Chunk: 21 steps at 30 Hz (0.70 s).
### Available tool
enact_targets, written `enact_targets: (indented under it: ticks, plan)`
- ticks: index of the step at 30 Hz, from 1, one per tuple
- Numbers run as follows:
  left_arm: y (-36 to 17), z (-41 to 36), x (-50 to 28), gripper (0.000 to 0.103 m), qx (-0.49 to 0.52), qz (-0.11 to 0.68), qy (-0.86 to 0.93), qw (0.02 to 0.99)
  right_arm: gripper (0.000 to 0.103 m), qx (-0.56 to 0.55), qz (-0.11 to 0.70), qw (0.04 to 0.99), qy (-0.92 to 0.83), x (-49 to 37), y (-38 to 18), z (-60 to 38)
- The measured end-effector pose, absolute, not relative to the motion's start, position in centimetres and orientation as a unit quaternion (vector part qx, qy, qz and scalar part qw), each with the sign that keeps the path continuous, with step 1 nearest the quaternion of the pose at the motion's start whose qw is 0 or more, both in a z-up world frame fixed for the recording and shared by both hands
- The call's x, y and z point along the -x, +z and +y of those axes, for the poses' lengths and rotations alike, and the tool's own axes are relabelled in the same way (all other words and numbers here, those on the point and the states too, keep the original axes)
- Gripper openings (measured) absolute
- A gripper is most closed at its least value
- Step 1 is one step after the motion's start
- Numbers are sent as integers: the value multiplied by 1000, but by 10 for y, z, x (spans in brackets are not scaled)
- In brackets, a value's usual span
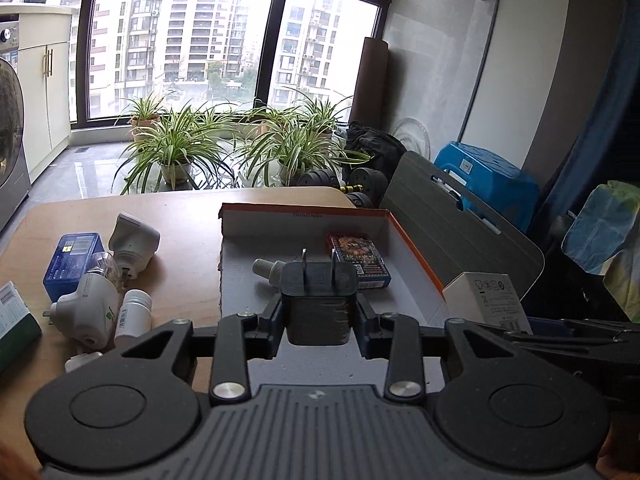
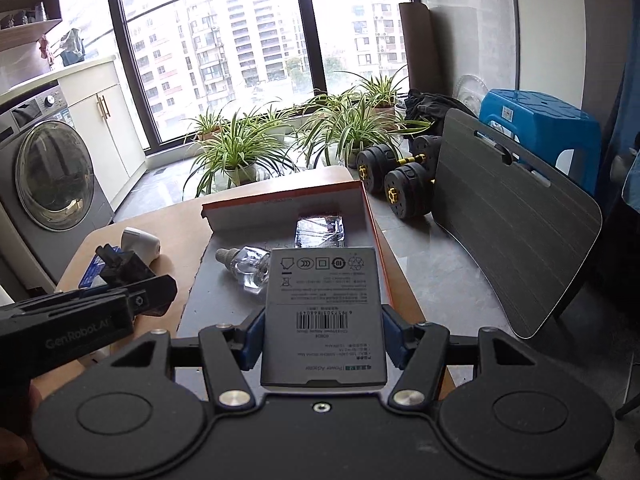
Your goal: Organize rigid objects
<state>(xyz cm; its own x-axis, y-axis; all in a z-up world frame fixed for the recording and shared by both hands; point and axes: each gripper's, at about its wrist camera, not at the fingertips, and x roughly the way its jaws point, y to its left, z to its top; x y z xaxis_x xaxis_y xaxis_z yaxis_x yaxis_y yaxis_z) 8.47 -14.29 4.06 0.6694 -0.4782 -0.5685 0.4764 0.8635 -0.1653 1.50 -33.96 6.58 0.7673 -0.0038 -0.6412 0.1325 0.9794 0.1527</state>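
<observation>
Charger (image 1: 319, 304) clamped in left gripper (image 1: 319, 312); adapter box (image 2: 323, 316) in right gripper (image 2: 323, 332).

Spider plants (image 1: 176, 148) in pots stand on the floor before the big window (image 1: 180, 32), with a washing machine (image 2: 52, 176) at the left. Dumbbells (image 2: 396, 184), a grey board (image 2: 508, 232) and a blue stool (image 2: 540, 128) sit at the right.

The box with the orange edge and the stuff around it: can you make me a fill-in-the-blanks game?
1. The left tool grips a dark ____ with two metal prongs.
2. The right tool holds a white box with a ____ printed on it.
3. The pack of cards lies ____ the orange-edged box.

Missing words: plug; barcode; inside
</observation>
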Motion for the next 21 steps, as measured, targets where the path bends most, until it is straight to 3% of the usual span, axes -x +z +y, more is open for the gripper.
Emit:
enact_targets:
  ticks: [21]
  plan:
    - [41,-147,-82,36,-3,314,-260,913,71,-92,339,936,-27,-17,64,-337]
